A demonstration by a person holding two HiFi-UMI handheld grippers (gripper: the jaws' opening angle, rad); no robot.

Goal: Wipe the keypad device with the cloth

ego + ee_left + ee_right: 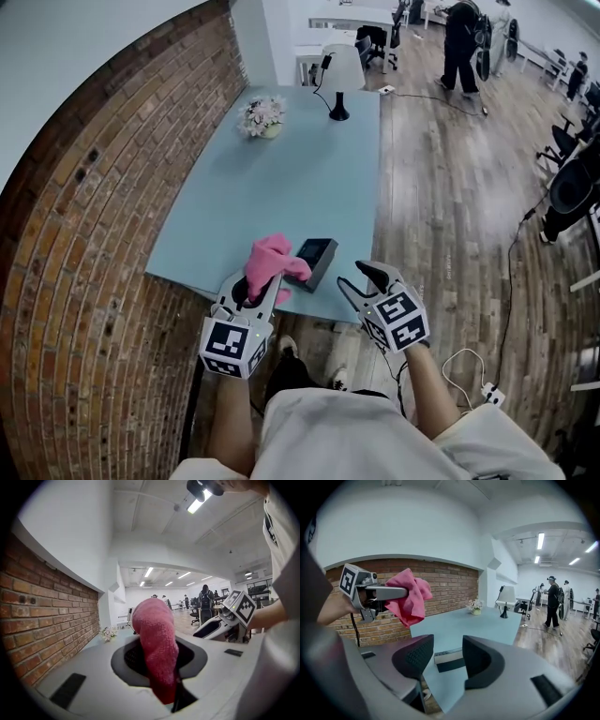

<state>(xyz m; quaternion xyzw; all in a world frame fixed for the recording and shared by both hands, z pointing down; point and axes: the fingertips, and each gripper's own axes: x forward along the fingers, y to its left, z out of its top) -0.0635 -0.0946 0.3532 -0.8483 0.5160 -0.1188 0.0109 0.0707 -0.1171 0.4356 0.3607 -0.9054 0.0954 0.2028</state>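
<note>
Left gripper (255,291) clamped the pink cloth (270,258) (it hid the jaw tips and the keypad device's (319,255) left end). Device sat at the worktop's (281,178) near edge. Right gripper (367,279) gaped, empty.

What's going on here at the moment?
A person holds a tool in each hand at the near edge of the table. The left tool is shut on a pink cloth, held up off the keypad device lying there. The right tool is open and empty, its jaws aimed at the device without touching it.
</note>
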